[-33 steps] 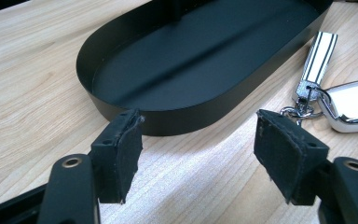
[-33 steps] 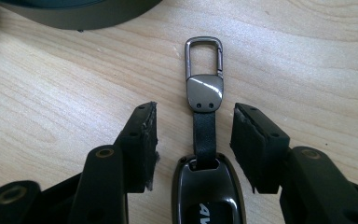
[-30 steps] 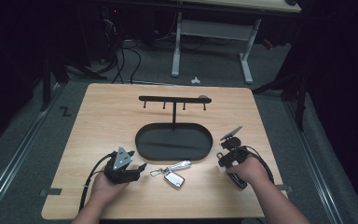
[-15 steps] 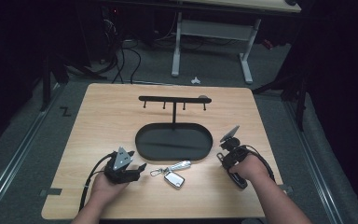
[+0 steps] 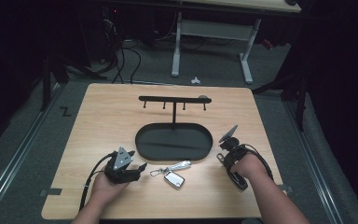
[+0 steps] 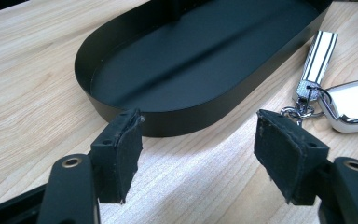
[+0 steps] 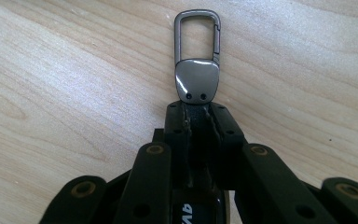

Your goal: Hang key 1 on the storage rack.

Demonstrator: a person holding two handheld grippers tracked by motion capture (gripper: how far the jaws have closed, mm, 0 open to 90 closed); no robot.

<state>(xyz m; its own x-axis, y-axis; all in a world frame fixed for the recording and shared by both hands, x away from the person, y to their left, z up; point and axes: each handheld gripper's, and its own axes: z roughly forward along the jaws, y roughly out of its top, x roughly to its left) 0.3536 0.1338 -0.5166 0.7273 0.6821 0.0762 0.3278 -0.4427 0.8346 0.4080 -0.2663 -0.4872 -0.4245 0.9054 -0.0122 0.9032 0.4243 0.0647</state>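
My right gripper (image 7: 196,109) has just been closing and is shut on the dark strap of a keychain. Its grey metal clasp and carabiner (image 7: 197,51) stick out past the jaws over the bare wood. In the high view the right gripper (image 5: 223,156) sits right of the black oval tray (image 5: 144,140). My left gripper (image 5: 140,167) rests open on the table, left of a silver key fob (image 5: 173,178) with a striped strap (image 5: 179,165). The left gripper (image 6: 198,140) holds nothing; beyond it lie the tray (image 6: 177,123) and the fob (image 6: 354,105).
A black rack with several hooks (image 5: 173,99) rises from the tray's far side. The wooden table (image 5: 102,116) has bare room on its left and far parts. A desk frame and cables stand on the floor beyond the table.
The right gripper's jaws have drawn together. Both hands stay where they were, and the silver fob has not moved.
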